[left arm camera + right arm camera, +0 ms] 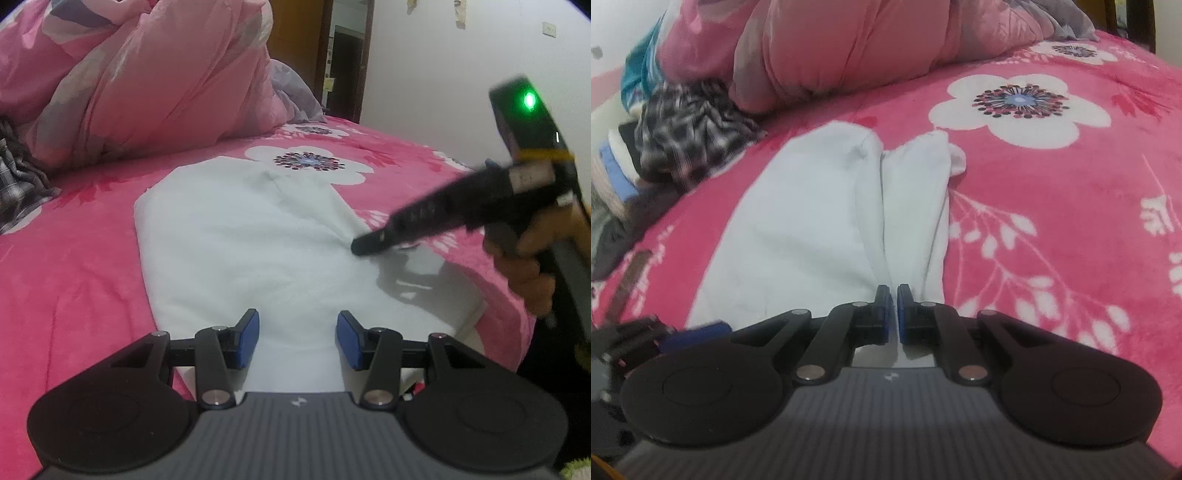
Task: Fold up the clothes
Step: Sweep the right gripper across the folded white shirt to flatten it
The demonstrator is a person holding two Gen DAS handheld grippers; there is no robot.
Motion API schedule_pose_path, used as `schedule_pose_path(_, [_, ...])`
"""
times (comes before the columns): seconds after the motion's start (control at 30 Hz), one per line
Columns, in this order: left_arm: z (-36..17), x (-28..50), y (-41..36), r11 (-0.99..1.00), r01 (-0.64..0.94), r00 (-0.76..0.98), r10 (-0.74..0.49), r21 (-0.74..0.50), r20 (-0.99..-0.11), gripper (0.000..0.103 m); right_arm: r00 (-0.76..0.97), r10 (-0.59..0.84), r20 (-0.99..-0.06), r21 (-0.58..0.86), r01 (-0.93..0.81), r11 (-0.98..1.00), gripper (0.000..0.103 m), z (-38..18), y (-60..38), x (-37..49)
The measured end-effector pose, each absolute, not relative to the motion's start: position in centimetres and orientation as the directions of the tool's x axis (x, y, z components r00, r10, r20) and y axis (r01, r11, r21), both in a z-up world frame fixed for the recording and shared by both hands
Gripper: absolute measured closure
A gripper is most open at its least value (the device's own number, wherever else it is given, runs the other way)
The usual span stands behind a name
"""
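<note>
White fleece makes up the garment (258,236), which lies spread flat on a pink flowered blanket (74,258) covering the bed. At the far left edge a crumpled checked cloth (22,177) sits on the blanket, and behind it a pink quilt (147,81) is heaped up.

In the left wrist view the left tongs (297,339) hover over the near end of the garment, jaws roughly half apart, the blue pads (247,339) with only cloth showing below the gap and nothing gripped between them. To their right, the right tongs (360,248) reach in from the side, held in a person's hand (524,266), their tip meeting the garment's right edge where the cloth bunches into a ridge.

The right wrist view shows the right tongs (893,314) with jaws almost together, pinched on a fold of the white garment (798,221) at its near right side; a crease runs away from the pads up the cloth. Right of the garment, the blanket's big white flower (1019,107) lies bare.
</note>
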State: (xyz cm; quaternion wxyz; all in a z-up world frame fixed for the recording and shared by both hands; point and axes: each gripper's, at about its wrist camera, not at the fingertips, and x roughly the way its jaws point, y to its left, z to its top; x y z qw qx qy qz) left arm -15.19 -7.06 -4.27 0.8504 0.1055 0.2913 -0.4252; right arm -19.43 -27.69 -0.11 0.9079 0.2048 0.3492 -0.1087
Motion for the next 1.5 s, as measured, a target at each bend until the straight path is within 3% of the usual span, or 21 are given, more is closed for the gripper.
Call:
schedule_pose_path(0.17, [-3.8,-14.6,-6.6,0.598,0.796,0.438,-0.675,-0.094,-0.593,0.055,0.779,-0.055,-0.624,0.360,0.350,0.865,0.098,1.9,-30.4,-18.9])
schedule_pose_path(0.3, [-3.2,-14.4,-6.0,0.585,0.803,0.425,-0.697,-0.115,-0.578,0.055,0.809,0.000,-0.587,0.533,0.387,0.752,0.096,1.0,-34.6,-18.3])
schedule_pose_path(0.5, [-2.6,-13.3,-5.6,0.587,0.795,0.416,-0.713,-0.155,-0.565,0.055,0.841,0.103,-0.531,0.650,0.326,0.687,0.096,-1.8,-37.2,-15.8])
schedule_pose_path(0.67, [-2.5,-12.2,-5.8,0.615,0.766,0.414,-0.695,-0.188,-0.588,0.055,0.872,0.097,-0.479,0.567,0.223,0.793,0.098,-1.4,-35.0,-15.4])
schedule_pose_path(0.93, [-2.7,-11.1,-7.0,0.620,0.766,0.398,-0.664,-0.168,-0.633,0.055,0.889,-0.019,-0.457,0.193,0.120,0.974,0.097,0.5,-29.4,-15.9])
schedule_pose_path(1.0, [-2.6,-10.9,-7.4,0.618,0.770,0.397,-0.657,-0.156,-0.641,0.055,0.889,-0.041,-0.456,0.203,0.149,0.968,0.097,0.7,-29.9,-16.4])
schedule_pose_path(1.1, [-2.6,-10.8,-7.8,0.613,0.777,0.391,-0.647,-0.142,-0.654,0.053,0.879,-0.009,-0.476,0.366,0.208,0.907,0.092,0.5,-33.5,-16.9])
schedule_pose_path(1.2, [-2.9,-10.8,-7.8,0.613,0.778,0.390,-0.641,-0.135,-0.661,0.053,0.868,0.056,-0.493,0.564,0.270,0.780,0.079,0.0,-38.0,-17.3])
schedule_pose_path(1.3, [-2.9,-10.9,-7.8,0.612,0.780,0.389,-0.637,-0.129,-0.666,0.053,0.859,0.200,-0.471,0.780,0.299,0.550,0.078,-2.2,-43.0,-16.5])
schedule_pose_path(1.37, [-2.9,-10.9,-7.8,0.611,0.782,0.388,-0.634,-0.125,-0.669,0.053,0.849,0.252,-0.465,0.825,0.313,0.470,0.079,-3.3,-44.8,-15.6])
schedule_pose_path(1.5, [-2.9,-10.9,-8.1,0.611,0.783,0.389,-0.623,-0.113,-0.678,0.053,0.802,0.294,-0.520,0.801,0.338,0.494,0.081,-4.5,-45.4,-13.4])
